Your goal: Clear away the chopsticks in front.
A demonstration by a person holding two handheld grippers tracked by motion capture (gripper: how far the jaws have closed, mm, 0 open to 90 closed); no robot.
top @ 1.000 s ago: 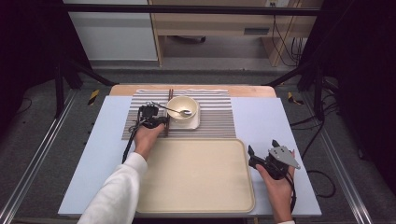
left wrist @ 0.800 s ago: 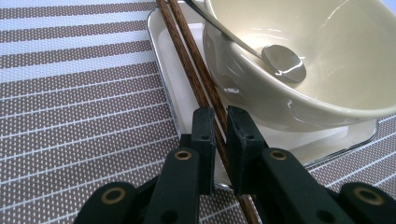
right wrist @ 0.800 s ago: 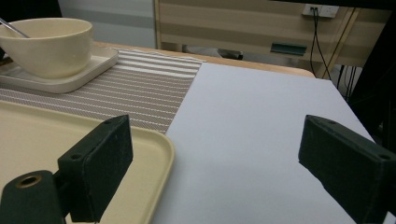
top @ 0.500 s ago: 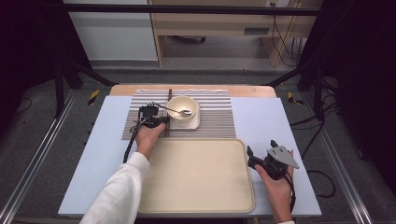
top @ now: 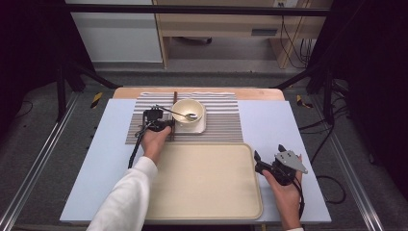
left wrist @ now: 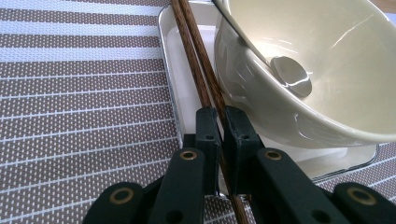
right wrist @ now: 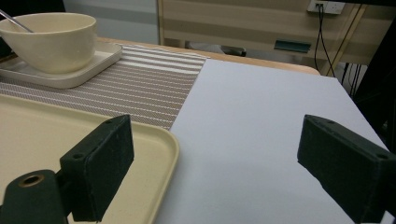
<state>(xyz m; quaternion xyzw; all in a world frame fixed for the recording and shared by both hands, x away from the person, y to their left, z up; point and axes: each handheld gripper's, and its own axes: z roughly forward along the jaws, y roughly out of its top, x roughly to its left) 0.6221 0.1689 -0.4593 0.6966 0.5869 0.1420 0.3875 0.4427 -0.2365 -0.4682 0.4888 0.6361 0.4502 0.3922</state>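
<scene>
A pair of dark wooden chopsticks (left wrist: 196, 65) lies along the left edge of a white square plate (left wrist: 173, 56), beside a cream bowl (left wrist: 327, 70) that holds a metal spoon (left wrist: 292, 77). My left gripper (left wrist: 223, 121) is shut on the near part of the chopsticks, with both sticks pinched between its pads. From above, the left gripper (top: 169, 126) sits just left of the bowl (top: 187, 111), and the chopsticks (top: 175, 98) reach toward the table's far edge. My right gripper (top: 268, 153) stands open at the right rim of the beige tray (top: 207, 187); its jaws (right wrist: 217, 140) hold nothing.
A brown-and-white striped placemat (top: 221, 120) lies under the plate at the back of the table. A pale blue sheet (top: 279, 125) covers the tabletop. The large tray takes up the near middle. Dark frame posts and cables stand around the table.
</scene>
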